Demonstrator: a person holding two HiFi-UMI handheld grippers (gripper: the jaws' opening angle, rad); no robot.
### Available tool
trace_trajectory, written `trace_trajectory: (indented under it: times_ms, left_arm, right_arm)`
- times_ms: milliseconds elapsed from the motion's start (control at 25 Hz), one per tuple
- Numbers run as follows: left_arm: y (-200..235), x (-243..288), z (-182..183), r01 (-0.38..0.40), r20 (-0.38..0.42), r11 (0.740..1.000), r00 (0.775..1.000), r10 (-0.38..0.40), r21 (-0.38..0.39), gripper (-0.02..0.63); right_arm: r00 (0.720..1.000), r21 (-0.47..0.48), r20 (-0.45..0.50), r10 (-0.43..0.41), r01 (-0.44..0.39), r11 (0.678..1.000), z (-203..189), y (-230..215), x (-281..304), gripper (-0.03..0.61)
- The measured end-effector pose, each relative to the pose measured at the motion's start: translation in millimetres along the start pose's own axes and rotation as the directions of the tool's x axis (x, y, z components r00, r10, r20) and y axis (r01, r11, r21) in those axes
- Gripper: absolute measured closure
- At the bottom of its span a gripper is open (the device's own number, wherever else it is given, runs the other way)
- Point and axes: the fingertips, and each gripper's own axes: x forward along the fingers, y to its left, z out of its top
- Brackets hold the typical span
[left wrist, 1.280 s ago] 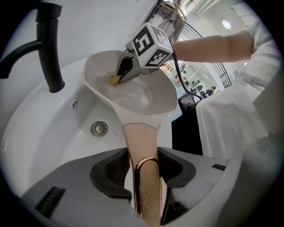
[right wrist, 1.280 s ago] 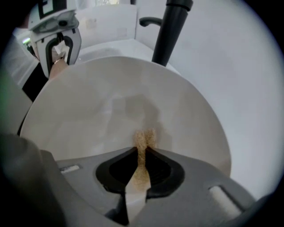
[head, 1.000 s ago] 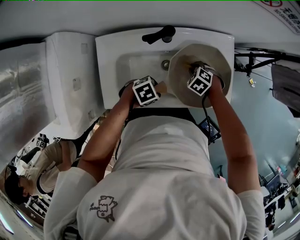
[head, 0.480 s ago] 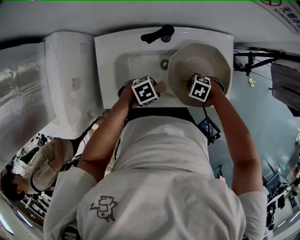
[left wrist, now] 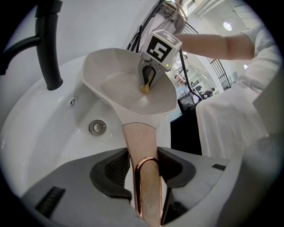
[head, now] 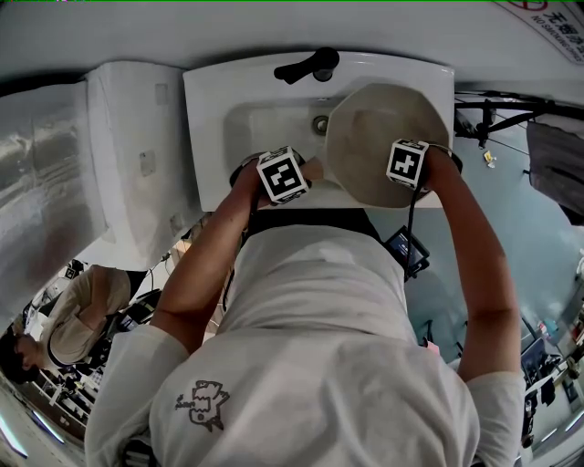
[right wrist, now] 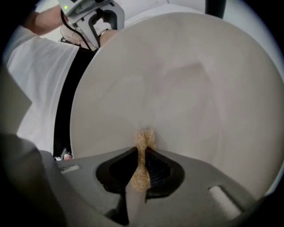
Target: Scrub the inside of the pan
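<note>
Only a red-ringed sign [head: 550,22] bears Chinese print, too cropped to read.

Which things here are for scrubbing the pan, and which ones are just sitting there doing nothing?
For the job:
- cream-white pan
- its pinkish handle, clamped in the left gripper
- tan scrub pad, pinched in the right gripper

Just sitting there:
- black tap
- round metal drain

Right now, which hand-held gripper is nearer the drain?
Left. The left hand-held gripper holds the pan handle beside the drain; the right hand-held gripper is inside the pan, farther.
</note>
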Motion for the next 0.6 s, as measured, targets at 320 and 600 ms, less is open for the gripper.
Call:
trace_trajectory:
  times_ms: [320,600]
  left_arm:
    - [0.6,-0.9,-1.6,-0.001,-0.007,1.000,1.000,0.001,0.000,0.434]
    - [0.8,3.3,-1.0,-0.003,0.018,1.000,1.000,0.003,-0.007,0.434]
  right_arm:
    - [0.931,0.122,-0.019,-0.366,0.365,0.923,4.3,-81.6,-25.3,0.525]
    - [0.818,0.089,0.105,-0.566,0.559,0.825,43.9,-104.0,-37.2,0.523]
